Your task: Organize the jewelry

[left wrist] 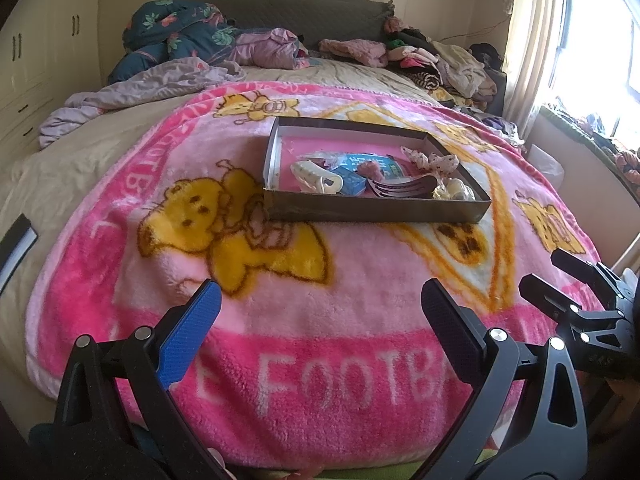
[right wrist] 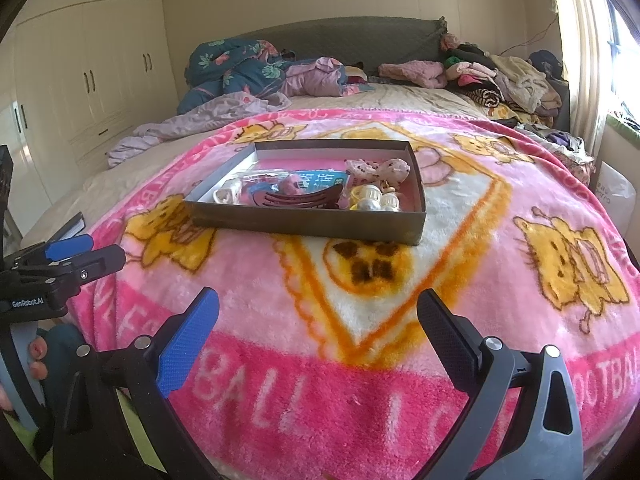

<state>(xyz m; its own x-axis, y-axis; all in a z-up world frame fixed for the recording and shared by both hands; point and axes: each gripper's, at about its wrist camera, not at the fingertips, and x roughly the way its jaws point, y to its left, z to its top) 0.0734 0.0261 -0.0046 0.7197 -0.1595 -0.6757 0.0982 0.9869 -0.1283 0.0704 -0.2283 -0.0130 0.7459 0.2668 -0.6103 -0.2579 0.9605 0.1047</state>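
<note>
Shallow box (right wrist: 320, 224) on pink blanket (right wrist: 460, 280), mid-bed. Hair clips (right wrist: 308, 199), bow (right wrist: 380, 170), small trinkets all inside; nothing loose on blanket. Fits finished or merely gathered. Left gripper (left wrist: 320, 320) and right gripper (right wrist: 318, 322): jaws spread, empty, well short of box.

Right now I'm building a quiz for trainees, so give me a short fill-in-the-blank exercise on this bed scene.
1. The hair accessories lie inside a shallow ____ tray.
2. The tray rests on a fleece blanket whose main colour is ____.
3. Both the left gripper and the right gripper are ____, holding nothing.
4. The white claw clip lies at the tray's ____ end in the left wrist view.

Missing words: rectangular; pink; open; left
</note>
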